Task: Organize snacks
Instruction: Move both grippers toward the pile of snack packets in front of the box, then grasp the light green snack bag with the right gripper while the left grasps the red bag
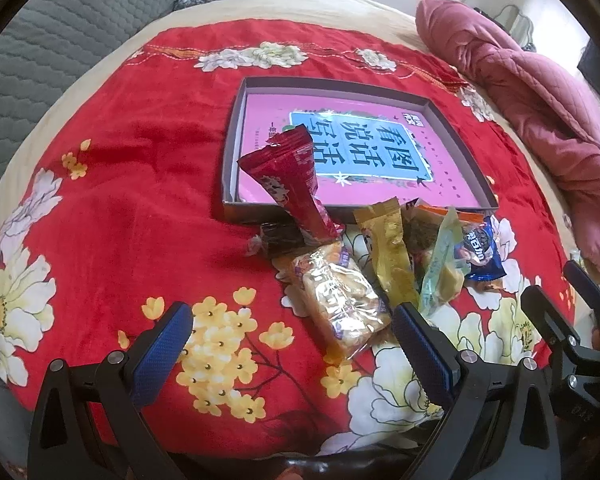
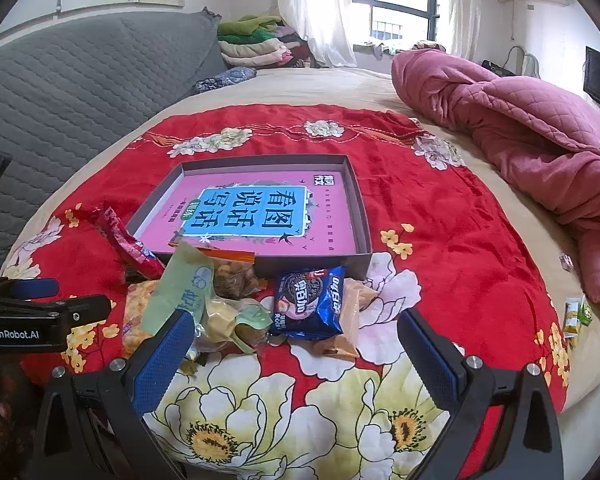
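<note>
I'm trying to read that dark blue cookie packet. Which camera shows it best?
The right wrist view: the blue cookie packet lies face-up between the open right claw's fingers, unobstructed. The left wrist view shows it smaller, off to the side, partly behind a pale green wrapper.

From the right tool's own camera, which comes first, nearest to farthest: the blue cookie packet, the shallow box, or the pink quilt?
1. Blue cookie packet, just ahead between the fingers.
2. Shallow box, behind the snack pile.
3. Pink quilt, far right.

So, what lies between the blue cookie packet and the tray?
Nothing: in the right wrist view the blue cookie packet lies just before the tray wall, with only red floral blanket between.
</note>
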### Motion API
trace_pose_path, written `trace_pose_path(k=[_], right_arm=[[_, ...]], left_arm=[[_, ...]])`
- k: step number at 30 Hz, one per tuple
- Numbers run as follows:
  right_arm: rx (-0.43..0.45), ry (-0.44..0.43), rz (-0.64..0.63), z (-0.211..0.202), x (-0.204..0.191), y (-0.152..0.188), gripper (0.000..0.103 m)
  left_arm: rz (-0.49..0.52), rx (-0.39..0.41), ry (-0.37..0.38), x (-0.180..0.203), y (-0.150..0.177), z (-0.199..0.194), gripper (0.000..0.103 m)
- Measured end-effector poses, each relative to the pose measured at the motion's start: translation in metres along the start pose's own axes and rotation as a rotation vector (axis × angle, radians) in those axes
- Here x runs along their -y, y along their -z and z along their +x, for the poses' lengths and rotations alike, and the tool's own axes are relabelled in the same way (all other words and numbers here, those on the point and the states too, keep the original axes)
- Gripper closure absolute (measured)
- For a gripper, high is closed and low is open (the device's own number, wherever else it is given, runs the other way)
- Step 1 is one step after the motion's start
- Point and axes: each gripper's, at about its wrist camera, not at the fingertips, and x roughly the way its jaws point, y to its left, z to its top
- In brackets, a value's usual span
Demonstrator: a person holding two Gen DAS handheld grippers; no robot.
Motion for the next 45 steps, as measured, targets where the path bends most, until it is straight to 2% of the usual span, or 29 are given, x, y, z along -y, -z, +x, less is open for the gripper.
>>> trace_pose_path(k=[6,12,18,25,32,36,41,44,45], right_arm=[[0.002,-0.032,-0.006,0.004,-0.003,-0.001,0.001],[-0.007,-0.07,-0.006,0.012,-0.006,-0.004,0.001],[-0.015,-0.117,-0.011,0.019,-0.014,-0.005,0.001],[-0.046,-0.205,-0.089,0.032,-0.03,0.002,0.001],[-0.041,-0.184,-0.229,0.044,-0.044,0.01,0.002],[-0.045,-0.177,-0.273,0.053,-0.047,0.012,0.01],[-0.035,-0.188,-0.307,0.064,-0.045,0.013,0.026],[-0.03,-0.207,-0.335,0.068,-0.047,0.012,0.038],[-0.031,-0.21,-0.343,0.07,-0.048,0.013,0.047]], left_arm=[[0.009,0.016,-0.006,-0.002,-0.004,0.0,0.003],[-0.041,-0.004,0.023,-0.016,-0.01,0.009,0.003],[-0.07,0.017,0.045,-0.023,-0.018,0.012,0.003],[-0.066,0.035,0.081,-0.024,-0.026,0.015,0.003],[-0.046,0.075,0.077,-0.024,-0.032,0.015,0.003],[-0.041,0.082,0.085,-0.024,-0.035,0.019,0.007],[-0.054,0.079,0.108,-0.026,-0.038,0.025,0.011],[-0.068,0.081,0.124,-0.028,-0.04,0.027,0.023],[-0.071,0.078,0.131,-0.028,-0.041,0.028,0.025]])
